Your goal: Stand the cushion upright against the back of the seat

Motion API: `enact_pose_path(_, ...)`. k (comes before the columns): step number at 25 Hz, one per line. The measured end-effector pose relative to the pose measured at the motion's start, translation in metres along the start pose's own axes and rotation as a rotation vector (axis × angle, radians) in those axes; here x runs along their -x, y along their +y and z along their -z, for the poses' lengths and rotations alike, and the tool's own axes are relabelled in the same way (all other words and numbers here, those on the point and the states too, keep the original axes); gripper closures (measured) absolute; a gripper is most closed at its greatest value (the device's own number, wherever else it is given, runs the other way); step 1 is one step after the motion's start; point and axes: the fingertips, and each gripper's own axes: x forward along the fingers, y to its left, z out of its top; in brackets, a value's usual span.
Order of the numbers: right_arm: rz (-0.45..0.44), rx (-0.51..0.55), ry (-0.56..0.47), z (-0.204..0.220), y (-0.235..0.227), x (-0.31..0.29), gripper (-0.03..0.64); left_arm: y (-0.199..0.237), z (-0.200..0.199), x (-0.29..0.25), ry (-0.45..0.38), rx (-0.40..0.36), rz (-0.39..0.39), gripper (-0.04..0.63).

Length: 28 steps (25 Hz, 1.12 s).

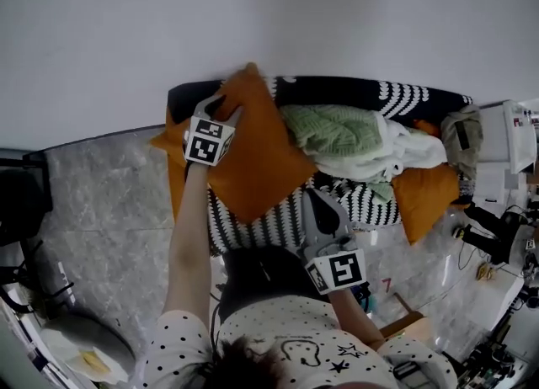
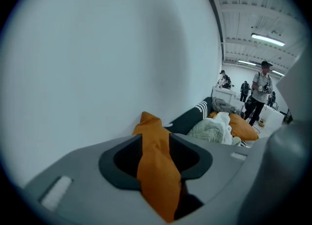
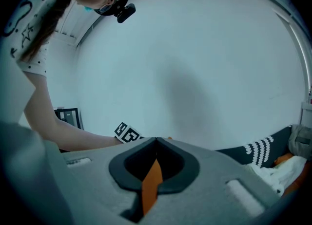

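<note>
An orange cushion stands on one corner like a diamond on the black-and-white striped sofa, its top corner against the white wall. My left gripper is at its upper left edge. In the left gripper view the jaws stand apart with a fold of the cushion lying loosely between them, so the left gripper is open. My right gripper is at the cushion's lower right edge. In the right gripper view the right gripper is shut on a thin sliver of the cushion.
A green knitted blanket and white cloth are heaped on the sofa's middle, with a second orange cushion at its right end and another orange one behind the left arm. Several people stand far off.
</note>
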Motion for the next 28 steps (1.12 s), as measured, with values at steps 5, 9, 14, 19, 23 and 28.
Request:
enact_pose_path(5, -0.001, 0.013, -0.021, -0.012, 0.002, 0.002, 0.621, 0.003, -0.025, 0.033, -0.103, 0.034, -0.067, 0.552)
enact_pose_path(9, -0.006, 0.020, -0.028, -0.018, 0.008, 0.010, 0.621, -0.004, -0.040, 0.056, -0.141, 0.077, -0.064, 0.592)
enact_pose_path(14, -0.023, 0.028, -0.045, -0.027, 0.017, 0.014, 0.621, -0.012, -0.062, 0.091, -0.214, 0.077, -0.098, 0.594)
enact_pose_path(19, -0.038, 0.022, -0.032, -0.027, 0.021, 0.019, 0.621, -0.033, -0.079, 0.129, -0.288, 0.058, -0.124, 0.592)
enact_pose_path(23, -0.057, 0.025, -0.044, -0.033, 0.026, 0.018, 0.621, -0.048, -0.092, 0.161, -0.344, 0.067, -0.129, 0.594)
enact_pose_path(28, -0.089, 0.036, -0.059, -0.039, 0.034, 0.012, 0.621, -0.056, -0.105, 0.198, -0.398, 0.077, -0.165, 0.594)
